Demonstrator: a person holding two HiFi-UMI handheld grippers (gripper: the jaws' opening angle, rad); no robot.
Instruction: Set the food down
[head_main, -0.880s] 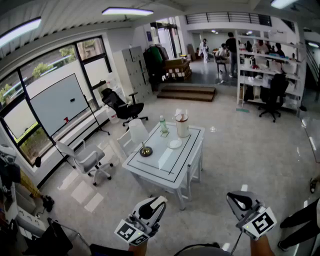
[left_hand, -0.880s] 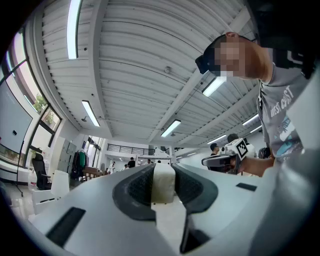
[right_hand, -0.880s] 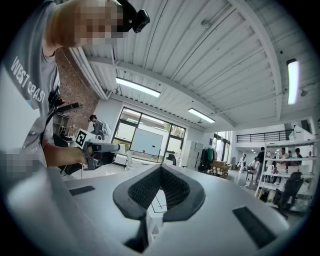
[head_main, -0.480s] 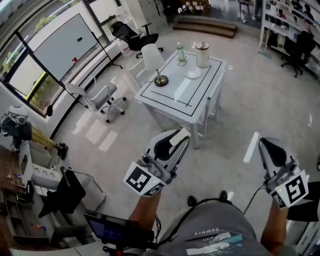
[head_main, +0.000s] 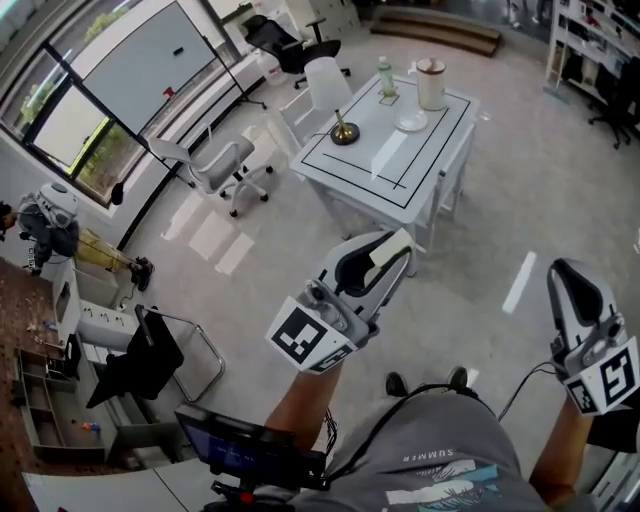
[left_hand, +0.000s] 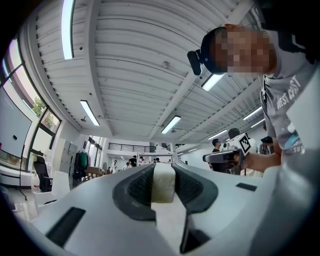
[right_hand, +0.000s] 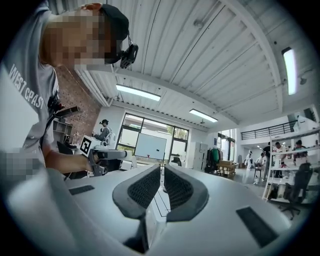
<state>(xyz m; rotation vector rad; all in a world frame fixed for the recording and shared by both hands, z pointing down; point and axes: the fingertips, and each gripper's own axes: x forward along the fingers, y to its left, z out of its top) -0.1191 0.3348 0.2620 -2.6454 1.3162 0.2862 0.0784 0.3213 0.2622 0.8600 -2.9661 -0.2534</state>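
My left gripper (head_main: 385, 262) is held over the floor, short of the white table (head_main: 352, 172), and is shut on a pale cream block of food (head_main: 390, 250). The block (left_hand: 163, 183) sits squeezed between the dark pads in the left gripper view. My right gripper (head_main: 572, 290) hangs at the right edge, also off the table, jaws together with nothing between them (right_hand: 162, 176). On the table stand a white plate (head_main: 411, 122), a white jug (head_main: 431, 83), a clear bottle (head_main: 386, 75) and a small brass dish (head_main: 345, 132).
A grey office chair (head_main: 215, 165) and a white chair (head_main: 327, 82) stand left of the table, a black one (head_main: 272, 35) further back. A black folding seat (head_main: 150, 360) and a dark screen (head_main: 240, 455) lie near my feet. Shelves (head_main: 600, 60) line the right.
The head view has tipped down and closed in: the table slid up the frame and both grippers look larger and higher. The left gripper keeps its hold on the block.
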